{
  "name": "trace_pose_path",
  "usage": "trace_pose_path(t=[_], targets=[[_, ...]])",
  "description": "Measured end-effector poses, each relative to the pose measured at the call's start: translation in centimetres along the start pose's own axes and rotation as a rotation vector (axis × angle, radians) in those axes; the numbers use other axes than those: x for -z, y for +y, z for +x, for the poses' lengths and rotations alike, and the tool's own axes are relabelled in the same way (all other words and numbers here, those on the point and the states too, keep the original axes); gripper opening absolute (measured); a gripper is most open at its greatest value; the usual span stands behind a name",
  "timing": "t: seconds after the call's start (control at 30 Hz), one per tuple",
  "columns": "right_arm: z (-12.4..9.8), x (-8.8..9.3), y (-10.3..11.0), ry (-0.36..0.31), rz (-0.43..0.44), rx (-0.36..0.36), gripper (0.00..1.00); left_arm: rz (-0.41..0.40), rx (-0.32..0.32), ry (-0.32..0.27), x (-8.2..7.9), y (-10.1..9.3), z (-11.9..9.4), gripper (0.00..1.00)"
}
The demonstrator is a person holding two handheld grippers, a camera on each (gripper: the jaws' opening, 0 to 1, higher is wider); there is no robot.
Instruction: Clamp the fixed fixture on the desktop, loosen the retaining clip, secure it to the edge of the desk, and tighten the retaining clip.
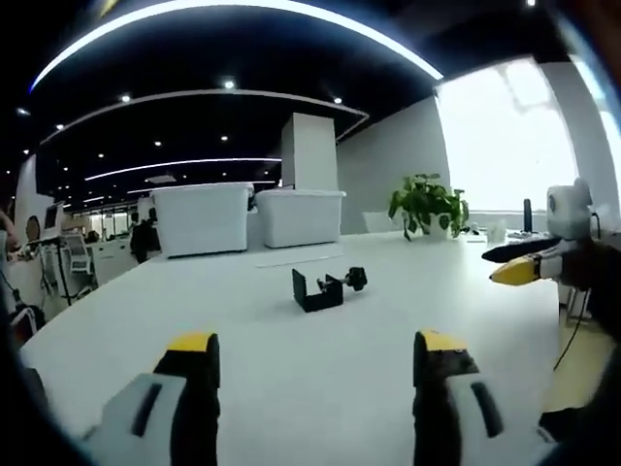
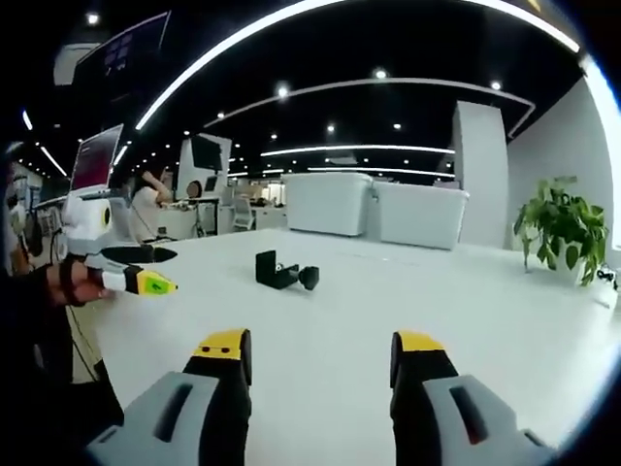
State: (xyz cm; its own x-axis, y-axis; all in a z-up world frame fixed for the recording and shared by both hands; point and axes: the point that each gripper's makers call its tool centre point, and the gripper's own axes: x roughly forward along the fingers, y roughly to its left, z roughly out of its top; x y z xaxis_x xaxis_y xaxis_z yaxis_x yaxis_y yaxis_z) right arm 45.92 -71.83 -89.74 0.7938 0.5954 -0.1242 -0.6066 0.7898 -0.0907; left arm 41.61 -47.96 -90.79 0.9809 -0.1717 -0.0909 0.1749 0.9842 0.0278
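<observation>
My left hand-held gripper (image 1: 315, 374) and right hand-held gripper (image 2: 318, 364): both released, jaws apart, nothing held. Ahead, on the white tabletop (image 1: 388, 320): small black metal C-shaped clamp fixture (image 1: 327, 288) with knobbed screw. I judge it rigid, dense, slick; best gripped across the frame's flat sides.

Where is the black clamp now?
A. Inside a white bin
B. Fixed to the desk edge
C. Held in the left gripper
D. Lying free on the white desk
D: the clamp lies on the desk, ahead of both open grippers, touched by neither.
</observation>
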Motion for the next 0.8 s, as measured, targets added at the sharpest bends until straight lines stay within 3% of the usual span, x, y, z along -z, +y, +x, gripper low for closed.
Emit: trace_pose_path(t=[0.27,0.5,0.67,0.8], targets=[[2.6,0.9,-0.3,0.001,0.027,-0.008,0.51,-0.035,-0.052,-0.007,-0.1,1.2,1.3,0.81],[4.3,1.2,-0.6,0.006,0.051,-0.011,0.5,-0.042,-0.034,0.021,0.1,0.8,2.4,0.81],[5.0,0.9,0.5,-0.009,0.045,-0.042,0.49,-0.03,-0.038,0.026,0.2,0.8,3.6,0.79],[5.5,0.5,1.5,-0.027,0.018,-0.067,0.49,-0.021,-0.097,0.043,0.5,2.0,4.9,0.74]])
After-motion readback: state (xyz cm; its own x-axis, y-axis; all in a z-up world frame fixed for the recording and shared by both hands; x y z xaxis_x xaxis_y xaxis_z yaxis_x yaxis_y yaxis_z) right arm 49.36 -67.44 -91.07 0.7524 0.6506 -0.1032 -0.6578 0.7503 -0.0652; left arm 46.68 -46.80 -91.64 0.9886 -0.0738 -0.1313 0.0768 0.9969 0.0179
